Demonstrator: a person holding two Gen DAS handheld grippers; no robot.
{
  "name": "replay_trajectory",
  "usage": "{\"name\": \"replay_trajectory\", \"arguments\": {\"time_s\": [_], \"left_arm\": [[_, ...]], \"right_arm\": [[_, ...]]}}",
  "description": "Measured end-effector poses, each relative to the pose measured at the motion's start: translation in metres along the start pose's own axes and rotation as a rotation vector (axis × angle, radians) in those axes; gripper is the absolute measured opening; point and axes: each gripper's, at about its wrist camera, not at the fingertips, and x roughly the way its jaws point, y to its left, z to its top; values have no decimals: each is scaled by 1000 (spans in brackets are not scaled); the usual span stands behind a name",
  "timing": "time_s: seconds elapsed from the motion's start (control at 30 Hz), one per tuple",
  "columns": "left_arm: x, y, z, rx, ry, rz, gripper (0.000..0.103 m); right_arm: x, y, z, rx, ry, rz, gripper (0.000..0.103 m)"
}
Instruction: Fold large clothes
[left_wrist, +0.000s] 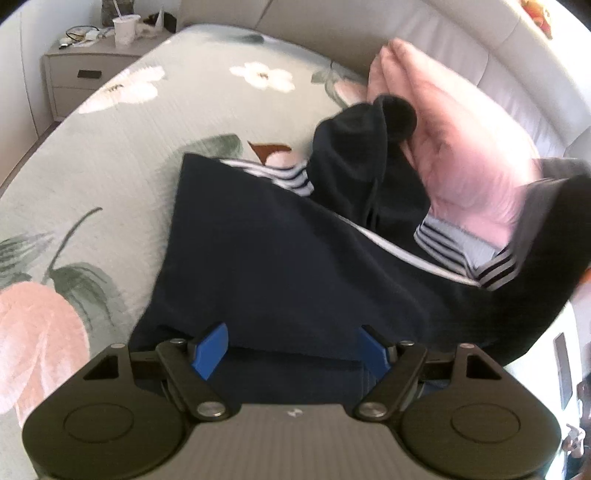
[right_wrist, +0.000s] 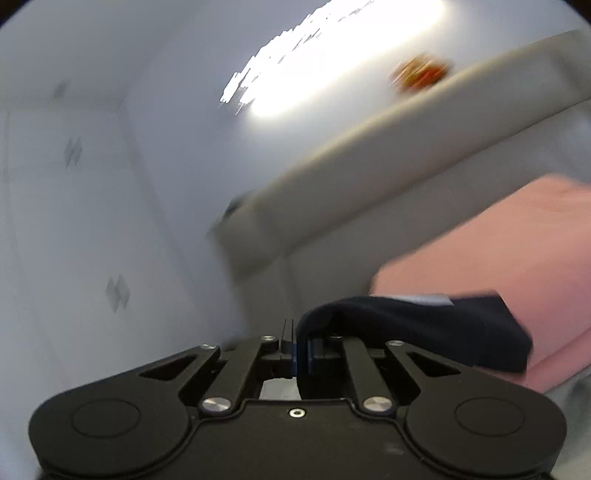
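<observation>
While the dark hoodie (left_wrist: 266, 258) sprawls mid-frame over the bed (left_wrist: 184, 92), the right claw (right_wrist: 297, 354) pinches its limp edge; left claw (left_wrist: 291, 347) hangs released. Soft, floppy cloth, best taken by hem corners.

I'm working in a bedroom in someone's home. Under my left camera lies a bed (left_wrist: 155, 122) spread with a pale green quilted cover printed with big white and pink flowers. A padded off-white headboard (left_wrist: 443, 48) curves round its far side, and a soft pink pillow (left_wrist: 454, 147) leans against it. Beside the bed stands a beige nightstand (left_wrist: 74, 74) with two drawers, its top cluttered with a white lidded cup (left_wrist: 126, 29) holding a straw and some small odds and ends I can't make out. My right camera, badly blurred, shows plain white walls (right_wrist: 110, 184) above the same headboard
</observation>
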Motion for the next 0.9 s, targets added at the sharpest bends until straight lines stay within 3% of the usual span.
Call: {"name": "replay_trajectory", "arguments": {"time_s": [0.13,0.23,0.3,0.37,0.5,0.53,0.6,0.7,0.73,0.77,0.8,0.83,0.9], "left_arm": [[-7,13,2,-11,-44,-8,79],[-7,20,3,-12,-52,1,80],[-5,23,2,-16,-57,-4,80],[-3,26,1,-22,-56,-12,80],[2,28,1,-26,-68,-31,80],[2,29,1,-29,-74,-40,80],[1,30,1,-37,-89,-59,80],[-2,35,1,-51,-93,-70,80],[-3,37,2,-57,-97,-67,80],[-4,39,2,-61,-99,-58,80],[-5,42,3,-60,-93,-36,79],[-6,44,4,-55,-84,-11,78],[-10,48,6,-34,-75,39,77]], "right_arm": [[63,23,-87,31,259,19,8],[96,8,-160,105,463,-32,9],[101,-7,-193,166,542,-71,19],[96,-25,-204,218,552,-55,22],[79,-32,-185,269,494,-18,89],[81,-32,-180,258,471,-39,90],[93,-34,-164,235,454,-45,89],[129,-46,-154,263,506,-104,89],[140,-50,-160,297,542,-138,83],[142,-50,-170,333,579,-183,71],[143,-50,-169,354,565,-188,19],[140,-46,-166,363,552,-192,10],[134,-31,-151,352,468,-166,10]]}}
